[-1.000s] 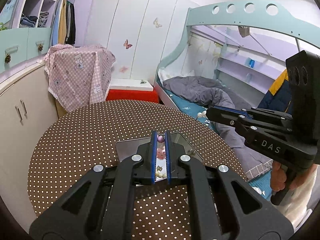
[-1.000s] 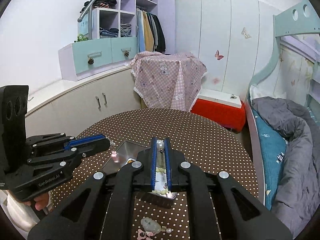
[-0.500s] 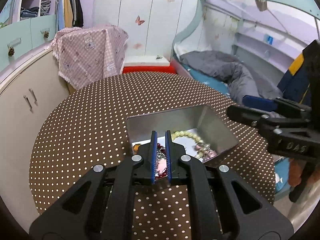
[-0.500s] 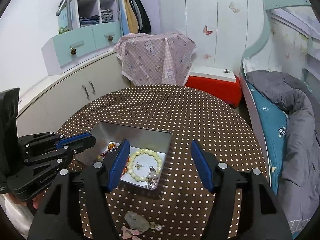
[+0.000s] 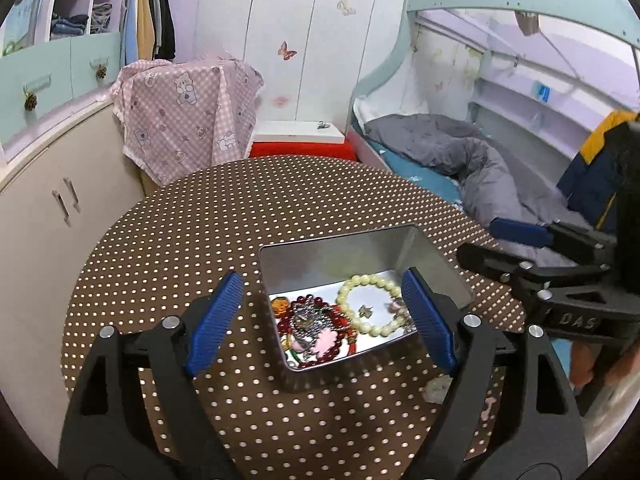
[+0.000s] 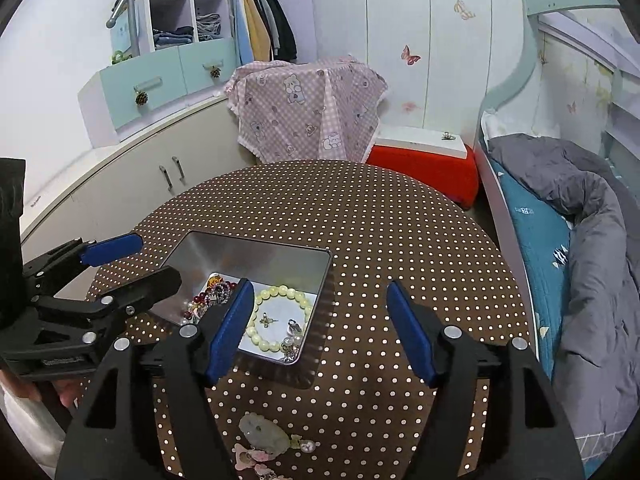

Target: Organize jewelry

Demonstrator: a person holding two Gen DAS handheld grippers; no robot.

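Jewelry [image 5: 320,320] in metal tin [image 5: 448,276] | left gripper [image 5: 320,316] jaws, pinched before, opening, empty | right gripper [image 6: 320,328] opening wider, empty

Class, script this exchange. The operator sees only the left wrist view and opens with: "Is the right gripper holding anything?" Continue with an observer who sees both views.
Observer: No. The right gripper holds nothing, and its jaws are opening.
Operator: Is any jewelry outside the tin?
Observer: Yes. A pale pendant with pink charms lies on the table, nearer than the tin.
Operator: What's in the tin's near right corner?
Observer: Small silver pieces, beside the bead bracelet.
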